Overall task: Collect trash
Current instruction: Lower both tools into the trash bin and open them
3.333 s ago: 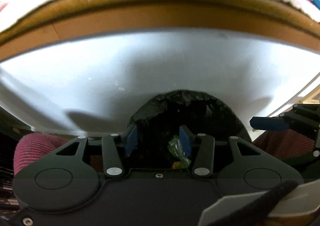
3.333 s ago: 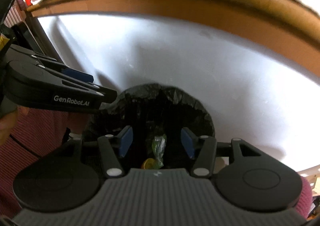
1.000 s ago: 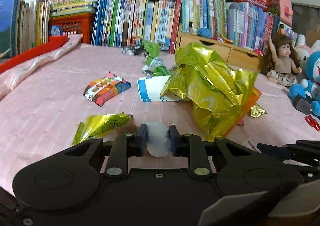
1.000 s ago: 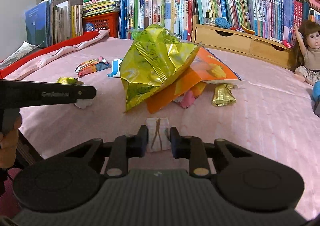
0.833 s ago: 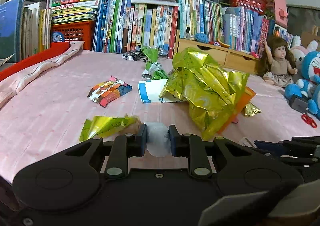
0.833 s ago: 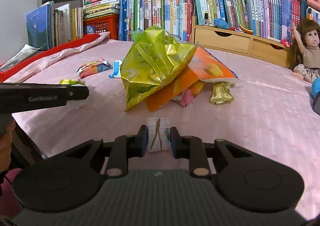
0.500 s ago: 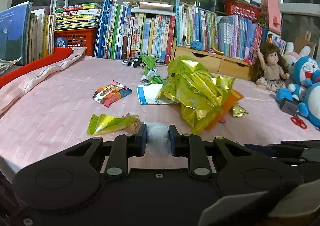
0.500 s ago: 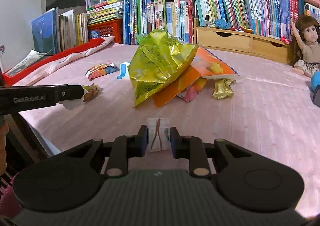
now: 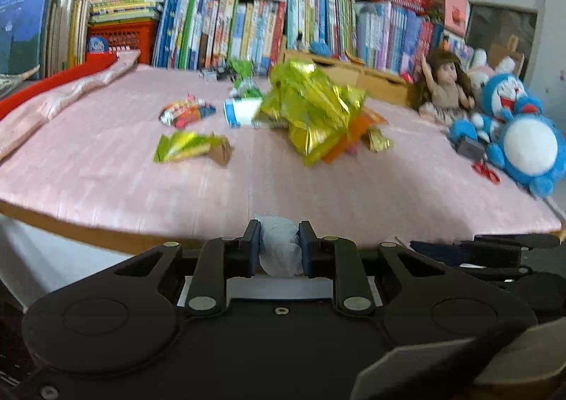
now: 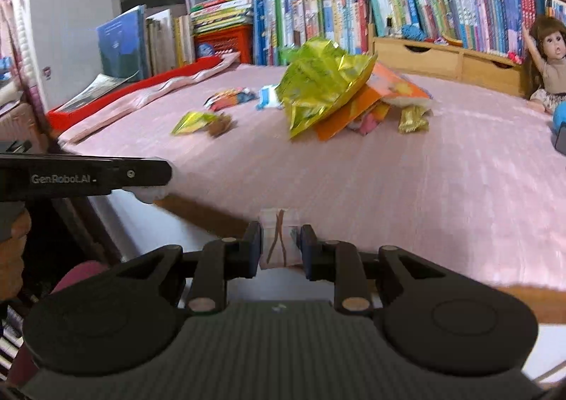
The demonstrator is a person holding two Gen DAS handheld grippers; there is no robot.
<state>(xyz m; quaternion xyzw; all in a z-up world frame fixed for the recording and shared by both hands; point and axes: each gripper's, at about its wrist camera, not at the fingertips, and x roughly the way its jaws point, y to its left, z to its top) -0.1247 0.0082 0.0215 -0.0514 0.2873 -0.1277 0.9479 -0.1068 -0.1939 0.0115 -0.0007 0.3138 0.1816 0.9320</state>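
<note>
Left gripper [image 9: 279, 247] pinched a crumpled tissue [image 9: 279, 251], right gripper [image 10: 279, 246] a clear wrapper [image 10: 279, 240]; either light, shallowly held scrap protruding beyond the jaws risked slipping free.

Both tools, left [image 9: 279, 247] and right [image 10: 279, 246], clamped narrow.

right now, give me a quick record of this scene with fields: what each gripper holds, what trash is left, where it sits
left gripper: shut on a crumpled white wad
right gripper: shut on a small clear wrapper
surface: pink bedspread
trash left: big gold foil bag lying over an orange bag, green-yellow wrapper, colourful snack packet, small gold wrapper
bin: not in view
</note>
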